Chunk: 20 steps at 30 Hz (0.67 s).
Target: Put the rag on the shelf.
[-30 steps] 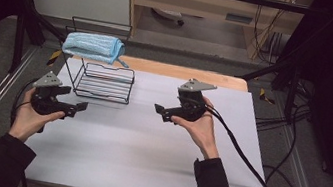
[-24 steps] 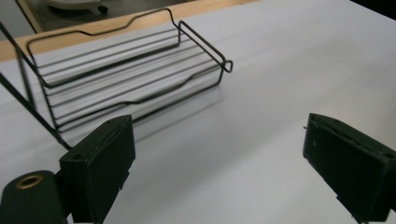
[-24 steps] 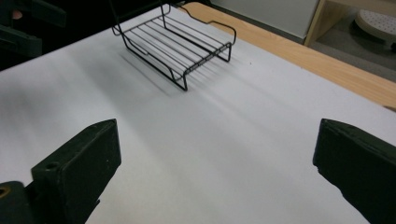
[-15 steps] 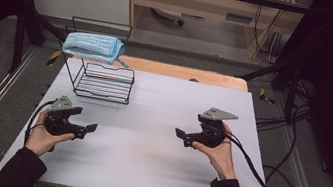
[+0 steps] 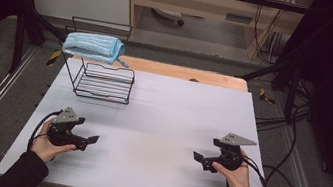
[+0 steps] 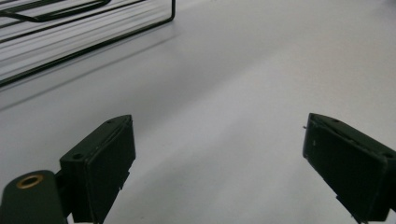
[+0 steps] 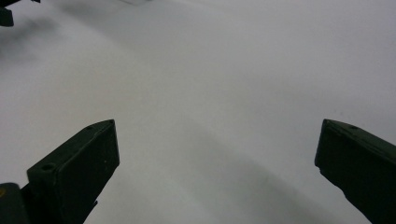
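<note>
Right now you are holding both tools low over the near part of the white rectangular table (image 5: 165, 118), well apart from each other and from anything to grasp. Your left gripper (image 5: 92, 139) is sitting with its jaws spread wide and nothing between them; in the left gripper view its jaws are framing bare table, with the black wire rack (image 6: 84, 28) showing beyond. Your right gripper (image 5: 196, 155) is likewise gaping wide and empty, pointing inward across the bare surface.

That black wire rack (image 5: 104, 82) is standing at the far left of the table, and the folded light-blue cloth (image 5: 92, 46) is draped over its tall back frame, hanging clear of the rack's lower shelf.

Judging by this, you are resting between steps, with no grasp in hand. Any further work on the cloth is calling for a long forward reach from your left side, with the jaws closing on a hanging edge rather than on the wire.
</note>
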### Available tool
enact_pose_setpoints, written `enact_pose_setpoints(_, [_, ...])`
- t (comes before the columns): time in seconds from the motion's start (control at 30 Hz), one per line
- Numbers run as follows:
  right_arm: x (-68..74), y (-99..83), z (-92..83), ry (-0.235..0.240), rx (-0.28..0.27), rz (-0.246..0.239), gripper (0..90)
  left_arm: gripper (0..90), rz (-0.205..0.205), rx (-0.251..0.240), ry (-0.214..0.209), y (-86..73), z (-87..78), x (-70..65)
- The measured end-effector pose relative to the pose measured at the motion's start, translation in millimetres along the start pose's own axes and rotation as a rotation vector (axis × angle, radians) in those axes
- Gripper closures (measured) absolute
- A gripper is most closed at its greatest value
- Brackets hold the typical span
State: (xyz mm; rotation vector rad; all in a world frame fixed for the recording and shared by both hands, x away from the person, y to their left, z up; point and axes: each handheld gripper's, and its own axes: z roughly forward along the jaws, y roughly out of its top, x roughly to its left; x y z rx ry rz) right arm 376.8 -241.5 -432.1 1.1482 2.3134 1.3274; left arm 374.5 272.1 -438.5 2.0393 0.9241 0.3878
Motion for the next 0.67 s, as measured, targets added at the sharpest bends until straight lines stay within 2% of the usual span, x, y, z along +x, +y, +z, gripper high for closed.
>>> enact_pose_setpoints(0.17, [-6.7, -17.7, -6.7, -0.002, 0.002, 0.016, 0.6, 9.4, -0.001, 0.000, 0.004, -6.5, -1.2, -0.3])
enact_pose_setpoints(0.3, [-7.8, -25.0, -12.8, -0.005, -0.011, 0.029, 0.6, 9.4, 0.004, 0.000, 0.003, -10.7, -1.6, 0.0])
enact_pose_setpoints(0.67, [-9.8, -27.2, -18.3, -0.012, -0.039, 0.053, 0.6, 9.4, 0.010, 0.002, -0.004, -13.2, -1.0, -1.2])
